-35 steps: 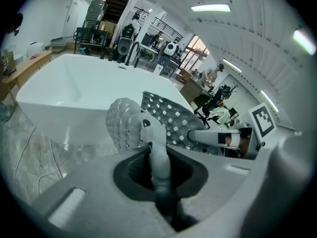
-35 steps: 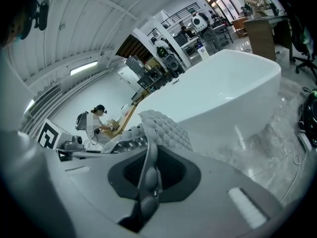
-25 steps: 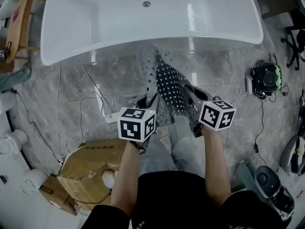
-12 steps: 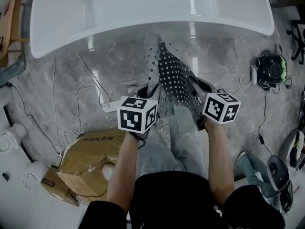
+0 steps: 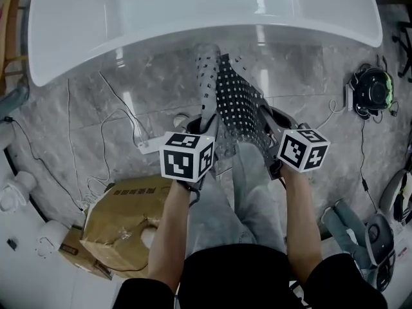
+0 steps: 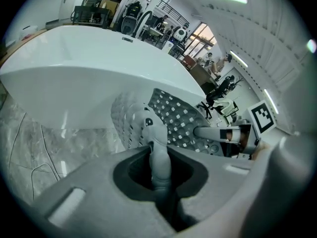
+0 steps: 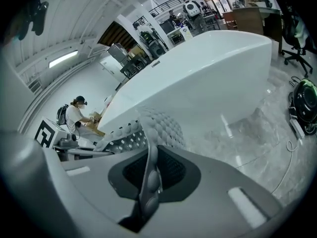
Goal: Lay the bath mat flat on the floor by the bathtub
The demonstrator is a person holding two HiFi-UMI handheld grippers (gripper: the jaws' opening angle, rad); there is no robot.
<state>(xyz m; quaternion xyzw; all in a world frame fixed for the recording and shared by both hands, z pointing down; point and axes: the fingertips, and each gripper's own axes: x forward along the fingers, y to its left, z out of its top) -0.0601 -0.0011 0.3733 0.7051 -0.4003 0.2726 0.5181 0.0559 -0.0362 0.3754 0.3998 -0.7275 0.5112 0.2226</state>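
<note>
Placement step judged in hand; bath mat [image 5: 232,102] hangs bunched just beside the bathtub [image 5: 193,11]; left hand-held gripper [image 6: 159,155] pinches one edge, right hand-held gripper [image 7: 148,177] the other; next move calls for spreading both edges apart, flat on the floor [image 5: 129,95].

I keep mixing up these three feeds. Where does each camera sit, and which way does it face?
Head view: on the person's head, facing steeply down at white bathtub, grey perforated bath mat, marbled floor; forearms and legs show.
Left gripper view: on the left gripper, along jaws shut on the mat, toward the tub; right gripper shows.
Right gripper view: on the right gripper, clamping the mat, facing the tub.
Both gripper views share mat and tub.
</note>
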